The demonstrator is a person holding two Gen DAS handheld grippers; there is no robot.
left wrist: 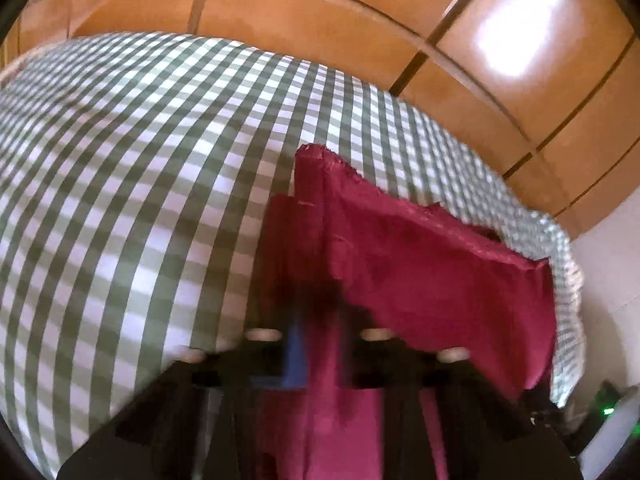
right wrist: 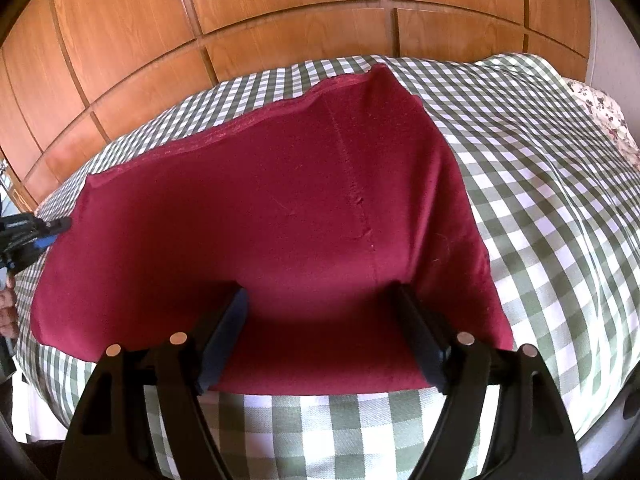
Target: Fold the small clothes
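Dark red garment [right wrist: 256,220] spread on the checked bedcover [right wrist: 540,184], near the front edge; left gripper [left wrist: 316,300] pinched shut on its left margin, cloth draped back over the fingers, probably to carry that side across for a fold; right gripper [right wrist: 320,336] spread wide above the near hem, gripping nothing, seemingly waiting to pin or take that edge; plenty of bare cover to the right and behind; wooden panels [right wrist: 280,12] beyond; front drop-off close.
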